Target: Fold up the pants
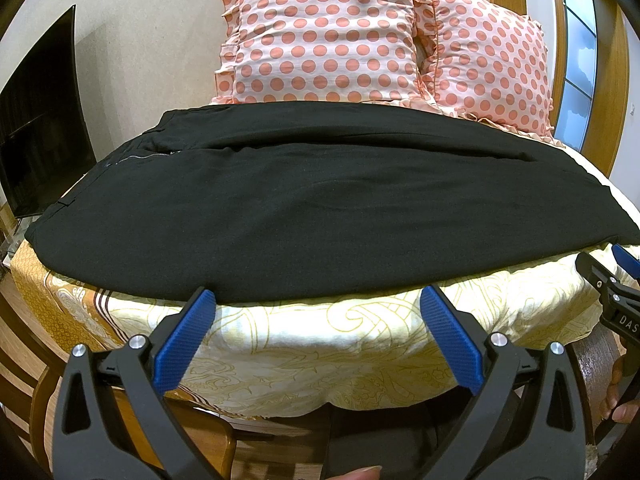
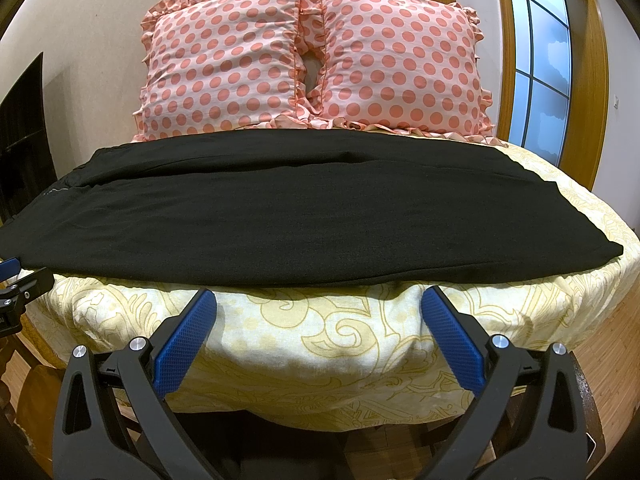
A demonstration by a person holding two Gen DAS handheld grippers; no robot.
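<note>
Black pants [image 1: 312, 208] lie flat across the bed, folded lengthwise with one leg over the other, waist and zipper at the left, leg ends at the right. They also show in the right wrist view [image 2: 280, 216]. My left gripper [image 1: 318, 300] is open and empty, just short of the pants' near edge. My right gripper [image 2: 319, 300] is open and empty, just short of the near edge further right. The right gripper shows at the right edge of the left wrist view [image 1: 612, 276]. The left gripper shows at the left edge of the right wrist view [image 2: 16, 284].
The bed has a yellow patterned sheet [image 1: 320, 344], [image 2: 320, 332]. Two pink polka-dot pillows [image 1: 324, 36], [image 2: 400, 64] stand against the wall behind the pants. A dark TV screen [image 1: 40, 120] is at the left. A window with wooden frame [image 2: 540, 60] is at the right.
</note>
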